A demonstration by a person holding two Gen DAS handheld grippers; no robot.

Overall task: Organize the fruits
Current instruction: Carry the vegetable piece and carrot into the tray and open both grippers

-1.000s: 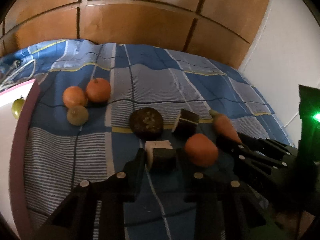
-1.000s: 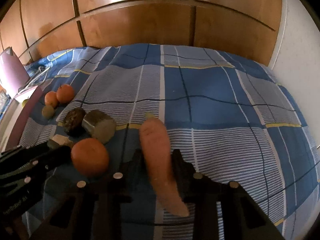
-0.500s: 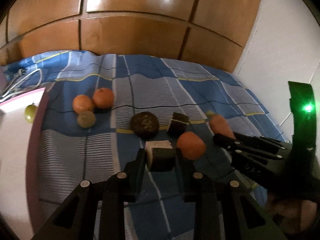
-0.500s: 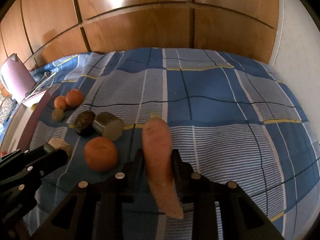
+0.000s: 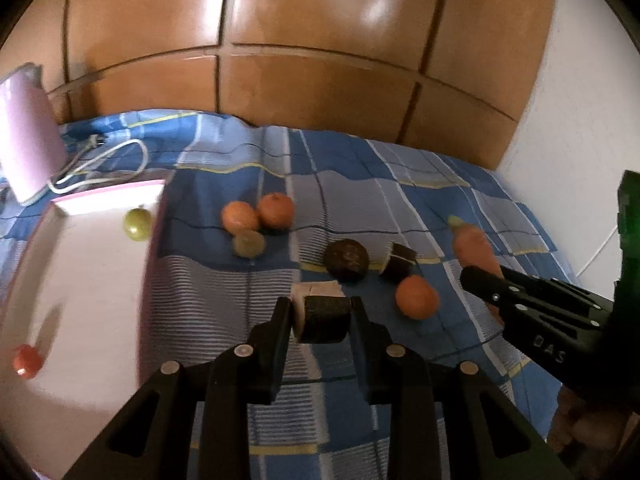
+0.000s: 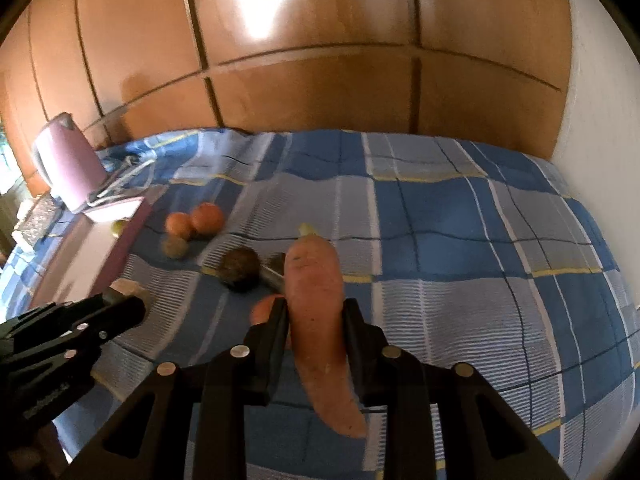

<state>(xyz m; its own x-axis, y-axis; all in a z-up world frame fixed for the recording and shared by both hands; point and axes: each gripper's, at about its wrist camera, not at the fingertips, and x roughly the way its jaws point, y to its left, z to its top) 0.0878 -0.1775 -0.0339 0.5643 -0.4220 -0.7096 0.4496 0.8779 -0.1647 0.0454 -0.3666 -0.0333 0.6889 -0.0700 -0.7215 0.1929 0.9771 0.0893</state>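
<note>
A blue plaid bed [image 5: 400,168] carries the spread, a white tray [image 5: 80,280] with a pink rim lying at its left edge with a green fruit [image 5: 137,219] and a small red one [image 5: 26,360] already in it. The right gripper [image 6: 316,316] is clamped on a carrot [image 6: 320,300], whose long axis runs along the fingers, leaf end forward, clear of the bed. The left gripper [image 5: 320,312] pinches a dark cut chunk [image 5: 322,318] with a pale face; it is the nearer to the tray, which lies to its left. Loose on the bed: two oranges [image 5: 256,212], a third orange [image 5: 416,296], a dark round fruit [image 5: 346,259]. The right gripper's side reads "DAS" [image 5: 550,350].
</note>
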